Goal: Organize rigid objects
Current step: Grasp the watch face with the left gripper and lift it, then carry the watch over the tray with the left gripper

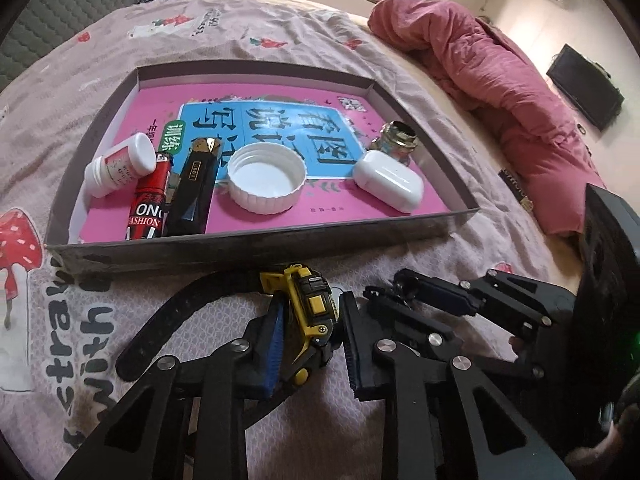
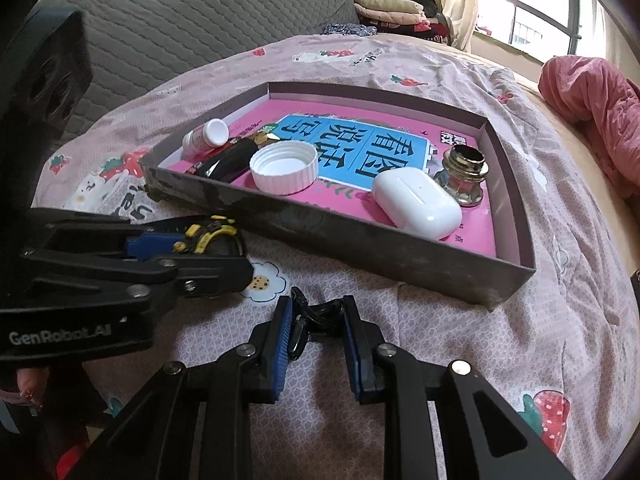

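Observation:
A yellow and black watch (image 1: pixel 310 312) with a black strap (image 1: pixel 168 320) lies on the pink bedsheet just in front of the grey tray (image 1: pixel 260 240). My left gripper (image 1: pixel 312 304) is shut on its case, and the right wrist view shows the same grip (image 2: pixel 228 248). My right gripper (image 2: pixel 317 304) is closed on a small black clip (image 2: pixel 320 314) on the sheet beside it. The tray (image 2: pixel 320 236) holds a white pill bottle (image 1: pixel 120 166), a red tube (image 1: pixel 150 200), a black case (image 1: pixel 192 188), a white cap (image 1: pixel 266 180), a white earbud case (image 1: pixel 388 180) and a brass-topped jar (image 1: pixel 394 140).
A pink book (image 1: pixel 280 120) lines the tray floor. A bunched red quilt (image 1: pixel 500 80) lies along the bed's right side. A grey padded headboard (image 2: pixel 200 12) stands behind the tray. Folded clothes (image 2: pixel 392 8) are piled near the window.

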The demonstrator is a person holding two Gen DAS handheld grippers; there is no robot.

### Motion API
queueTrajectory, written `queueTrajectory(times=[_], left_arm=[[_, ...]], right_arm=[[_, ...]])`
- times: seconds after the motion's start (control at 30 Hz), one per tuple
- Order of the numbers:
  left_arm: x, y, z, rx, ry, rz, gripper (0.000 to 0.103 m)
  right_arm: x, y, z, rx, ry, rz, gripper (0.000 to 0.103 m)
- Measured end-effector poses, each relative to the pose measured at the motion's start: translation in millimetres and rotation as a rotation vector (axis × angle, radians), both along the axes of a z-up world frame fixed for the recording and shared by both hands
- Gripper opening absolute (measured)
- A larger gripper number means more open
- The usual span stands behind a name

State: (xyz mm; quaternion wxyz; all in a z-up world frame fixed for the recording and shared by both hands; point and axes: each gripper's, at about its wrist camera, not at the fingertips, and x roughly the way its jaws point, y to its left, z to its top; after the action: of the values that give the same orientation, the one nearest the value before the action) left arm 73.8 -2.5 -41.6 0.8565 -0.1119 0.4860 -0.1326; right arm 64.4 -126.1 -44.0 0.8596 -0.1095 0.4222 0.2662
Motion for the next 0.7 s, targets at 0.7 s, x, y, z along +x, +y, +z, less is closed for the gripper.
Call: queueTrajectory(times=[0.7], left_arm=[[-30,16,56,0.033,-0.153,0.03,0.026]], right_arm=[[-1,-16,26,0.12,-0.039,-0.024,0.024]])
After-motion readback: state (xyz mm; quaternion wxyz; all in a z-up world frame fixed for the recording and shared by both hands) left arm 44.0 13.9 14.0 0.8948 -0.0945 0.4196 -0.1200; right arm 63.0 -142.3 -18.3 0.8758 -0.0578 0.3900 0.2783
